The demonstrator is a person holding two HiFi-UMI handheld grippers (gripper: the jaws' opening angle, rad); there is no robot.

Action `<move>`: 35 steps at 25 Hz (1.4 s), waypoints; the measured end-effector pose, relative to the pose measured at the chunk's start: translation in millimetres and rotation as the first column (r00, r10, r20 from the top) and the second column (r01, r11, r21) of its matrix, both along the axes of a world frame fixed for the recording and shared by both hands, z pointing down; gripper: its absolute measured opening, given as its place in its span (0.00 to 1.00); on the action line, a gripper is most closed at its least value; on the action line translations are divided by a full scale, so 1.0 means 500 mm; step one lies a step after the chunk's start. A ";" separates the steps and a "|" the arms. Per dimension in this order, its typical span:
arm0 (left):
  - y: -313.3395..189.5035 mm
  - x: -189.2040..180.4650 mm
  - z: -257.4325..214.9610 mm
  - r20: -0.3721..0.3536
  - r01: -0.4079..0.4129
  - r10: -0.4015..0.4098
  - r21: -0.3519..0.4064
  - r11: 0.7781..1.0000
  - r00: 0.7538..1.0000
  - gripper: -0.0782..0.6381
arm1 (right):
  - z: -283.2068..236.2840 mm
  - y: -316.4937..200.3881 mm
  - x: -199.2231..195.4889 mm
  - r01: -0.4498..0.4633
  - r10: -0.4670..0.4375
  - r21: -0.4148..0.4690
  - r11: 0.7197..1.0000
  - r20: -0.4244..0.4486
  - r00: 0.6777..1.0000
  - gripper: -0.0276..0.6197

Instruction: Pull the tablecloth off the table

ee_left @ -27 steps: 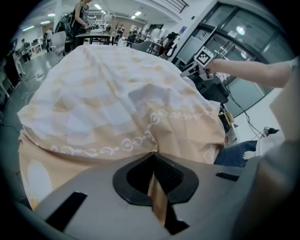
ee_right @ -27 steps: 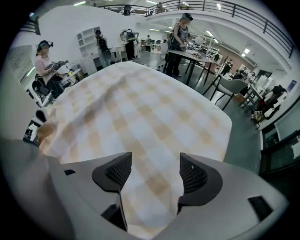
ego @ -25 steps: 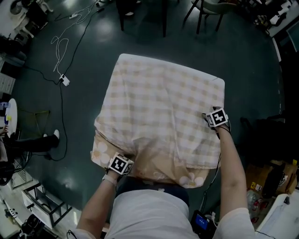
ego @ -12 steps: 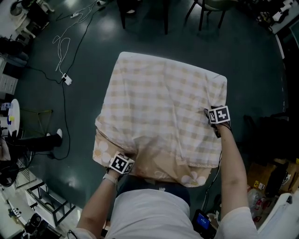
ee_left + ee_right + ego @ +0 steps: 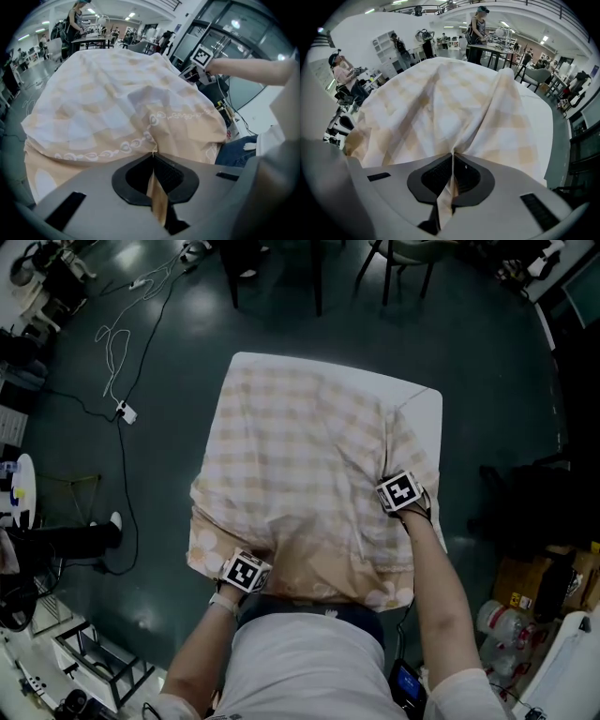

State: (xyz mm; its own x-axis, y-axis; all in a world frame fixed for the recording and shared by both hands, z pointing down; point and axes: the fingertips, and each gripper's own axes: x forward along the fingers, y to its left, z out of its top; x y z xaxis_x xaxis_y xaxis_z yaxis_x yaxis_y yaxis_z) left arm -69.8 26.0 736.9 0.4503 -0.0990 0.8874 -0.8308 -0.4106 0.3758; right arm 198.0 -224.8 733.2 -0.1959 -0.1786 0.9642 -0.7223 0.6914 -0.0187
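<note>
Lab: workbenches, shelving, floor cables.

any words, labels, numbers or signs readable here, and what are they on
No text can be read.
The two square markers: black-and-white patterns, no letters or digits.
The tablecloth: checks and scroll trim, no writing.
Background in the gripper views: any print is too small to read.

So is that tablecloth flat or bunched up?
Bunched up: the tablecloth is gathered into ridges, baring the table at its far right corner.
</note>
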 end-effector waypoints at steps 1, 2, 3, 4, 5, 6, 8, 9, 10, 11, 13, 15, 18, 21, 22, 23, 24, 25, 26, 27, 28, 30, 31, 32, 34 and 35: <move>0.001 0.001 -0.007 -0.002 -0.020 0.020 0.004 1.000 1.000 0.13 | 0.000 0.012 -0.004 0.001 -0.001 -0.005 1.000 -0.007 1.000 0.09; 0.000 0.001 -0.015 -0.008 -0.040 0.041 0.015 0.999 0.999 0.13 | 0.001 0.025 -0.008 0.000 0.000 -0.012 1.000 -0.008 1.000 0.09; -0.002 0.000 -0.024 -0.017 -0.055 0.056 0.031 0.998 0.998 0.13 | 0.003 0.038 -0.012 -0.005 0.004 -0.022 1.000 -0.005 1.000 0.09; -0.009 -0.004 -0.035 -0.027 -0.059 0.061 0.051 0.997 0.998 0.13 | 0.005 0.052 -0.016 -0.012 0.012 -0.033 0.999 0.001 1.000 0.09; -0.020 -0.011 -0.046 -0.036 -0.051 0.054 0.073 0.996 0.998 0.13 | 0.007 0.063 -0.018 -0.020 0.020 -0.042 0.999 0.006 1.000 0.09; -0.036 -0.022 -0.057 -0.042 -0.034 0.038 0.098 0.995 0.998 0.13 | 0.007 0.072 -0.019 -0.027 0.027 -0.043 0.999 0.006 1.000 0.09; -0.078 -0.056 -0.076 -0.039 0.010 -0.004 0.157 0.988 0.999 0.13 | 0.005 0.086 -0.020 -0.037 0.037 -0.039 0.999 0.000 0.999 0.09; -0.103 -0.077 -0.083 -0.031 0.031 -0.025 0.186 0.982 0.999 0.13 | 0.004 0.094 -0.023 -0.041 0.041 -0.039 0.998 -0.003 0.999 0.09; -0.129 -0.100 -0.086 -0.020 0.050 -0.047 0.214 0.976 0.999 0.14 | 0.003 0.104 -0.027 -0.045 0.045 -0.041 0.998 -0.005 0.999 0.09; -0.156 -0.124 -0.088 -0.006 0.068 -0.069 0.238 0.969 0.998 0.19 | 0.003 0.113 -0.032 -0.049 0.048 -0.042 0.998 -0.007 0.999 0.09; -0.209 -0.169 -0.084 0.029 0.094 -0.107 0.283 0.954 0.994 0.28 | 0.003 0.132 -0.039 -0.058 0.058 -0.042 0.997 -0.010 0.998 0.09; -0.262 -0.211 -0.072 0.074 0.099 -0.130 0.322 0.941 0.989 0.31 | 0.004 0.148 -0.042 -0.074 0.074 -0.043 0.996 -0.010 0.997 0.09; -0.333 -0.259 -0.048 0.105 0.114 -0.159 0.346 0.931 0.982 0.36 | 0.006 0.173 -0.046 -0.103 0.102 -0.053 0.993 -0.011 0.995 0.09; -0.399 -0.296 -0.032 0.108 0.142 -0.192 0.357 0.923 0.975 0.40 | 0.004 0.189 -0.052 -0.124 0.123 -0.056 0.991 -0.011 0.992 0.09; -0.422 -0.308 -0.030 0.114 0.149 -0.204 0.371 0.917 0.972 0.41 | 0.004 0.192 -0.053 -0.128 0.128 -0.056 0.990 -0.015 0.992 0.09; -0.445 -0.320 -0.028 0.122 0.155 -0.216 0.386 0.909 0.969 0.42 | 0.004 0.196 -0.054 -0.128 0.127 -0.056 0.990 -0.020 0.992 0.09; -0.466 -0.331 -0.026 0.129 0.161 -0.229 0.399 0.903 0.965 0.44 | 0.006 0.198 -0.055 -0.122 0.120 -0.056 0.991 -0.027 0.992 0.09; -0.485 -0.339 -0.023 0.132 0.168 -0.240 0.408 0.897 0.962 0.45 | 0.008 0.201 -0.056 -0.113 0.111 -0.058 0.992 -0.035 0.993 0.09; -0.502 -0.344 -0.020 0.131 0.173 -0.246 0.411 0.895 0.960 0.46 | 0.008 0.203 -0.057 -0.108 0.105 -0.063 0.992 -0.044 0.993 0.09; -0.516 -0.344 -0.015 0.129 0.173 -0.244 0.406 0.897 0.961 0.47 | 0.007 0.205 -0.056 -0.106 0.102 -0.069 0.992 -0.054 0.993 0.09; -0.528 -0.340 -0.009 0.128 0.168 -0.235 0.395 0.903 0.963 0.47 | 0.006 0.207 -0.053 -0.108 0.104 -0.074 0.991 -0.063 0.993 0.09; -0.541 -0.325 0.004 0.127 0.153 -0.213 0.370 0.916 0.969 0.47 | 0.005 0.209 -0.044 -0.114 0.108 -0.076 0.991 -0.078 0.991 0.09; -0.545 -0.317 0.007 0.124 0.150 -0.208 0.366 0.918 0.970 0.48 | 0.004 0.208 -0.039 -0.114 0.108 -0.073 0.991 -0.083 0.991 0.09; -0.549 -0.312 0.007 0.120 0.150 -0.207 0.371 0.917 0.971 0.48 | 0.004 0.207 -0.036 -0.113 0.107 -0.070 0.991 -0.087 0.991 0.09; -0.553 -0.307 0.005 0.113 0.156 -0.215 0.388 0.908 0.970 0.48 | 0.005 0.203 -0.033 -0.111 0.104 -0.070 0.991 -0.094 0.990 0.09; -0.554 -0.306 0.004 0.111 0.161 -0.221 0.396 0.904 0.969 0.48 | 0.006 0.202 -0.032 -0.109 0.102 -0.075 0.991 -0.097 0.990 0.09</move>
